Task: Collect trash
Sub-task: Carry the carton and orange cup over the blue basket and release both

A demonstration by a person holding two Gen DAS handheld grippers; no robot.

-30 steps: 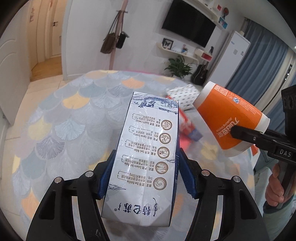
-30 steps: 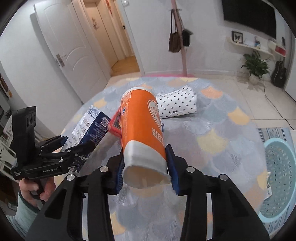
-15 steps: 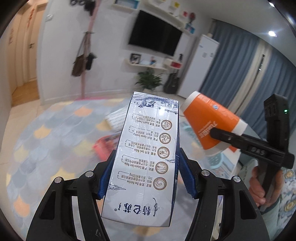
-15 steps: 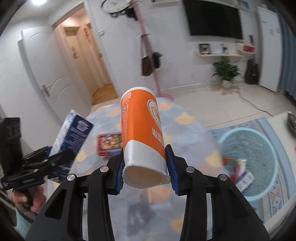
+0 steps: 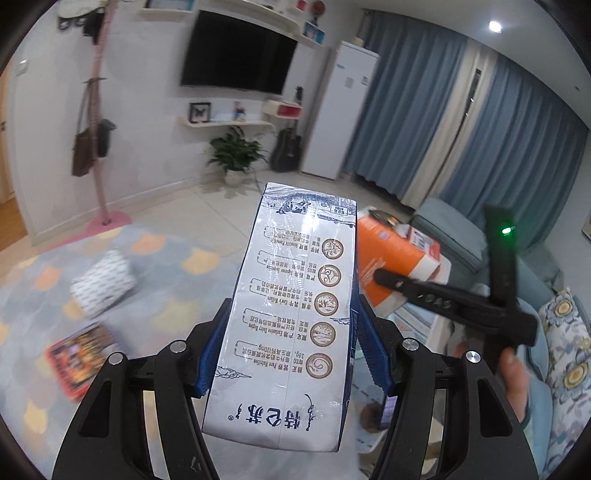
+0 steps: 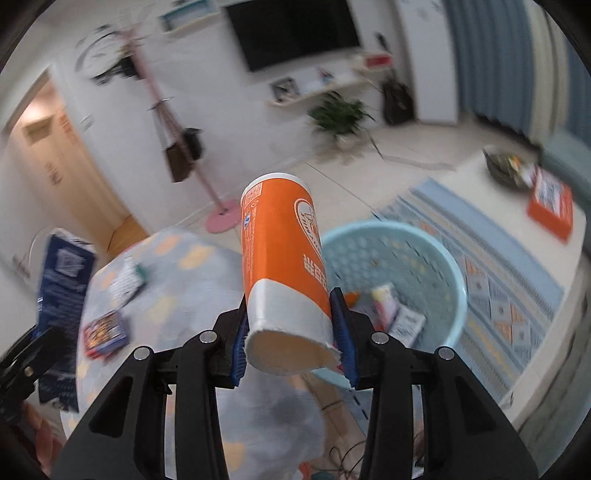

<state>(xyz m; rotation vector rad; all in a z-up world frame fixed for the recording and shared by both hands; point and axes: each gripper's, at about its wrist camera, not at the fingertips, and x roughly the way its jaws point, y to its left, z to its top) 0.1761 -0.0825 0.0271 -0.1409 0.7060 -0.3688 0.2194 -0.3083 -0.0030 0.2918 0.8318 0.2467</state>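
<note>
A: Milk carton (image 5: 291,325) first: your left hand-held gripper (image 5: 291,354) is clamped on it, blue pads pressing both long sides, printed face up and its far end pointing away from you.

B: And your right hand-held gripper (image 6: 291,328)?

A: It grips the orange paper cup (image 6: 282,258) near its white base band, pads tight on either side. The cup lies along the fingers, torn open base toward the camera, rim pointing out over the room.

B: Where do the two sit relative to each other?

A: In the left wrist view your cup (image 5: 391,258) shows just right of the carton, held in the black fingers of the other tool, with your hand (image 5: 515,384) on its handle. In the right wrist view the carton (image 6: 62,295) appears at the far left edge, blurred.

B: What lies below?

A: Right under and just beyond the cup is a light blue basket (image 6: 447,266) on the floor, with a few wrappers and small boxes already inside. Left of it is the round counter (image 6: 177,280) with a scale-patterned cloth; a red packet (image 6: 105,330) and a polka-dot box (image 6: 125,282) lie on it, near each other.

B: Farther out?

A: A patterned rug (image 6: 509,295) beside the basket, then a pink coat stand (image 6: 218,218), a potted plant (image 6: 340,118) and a wall television (image 6: 291,29).
</note>
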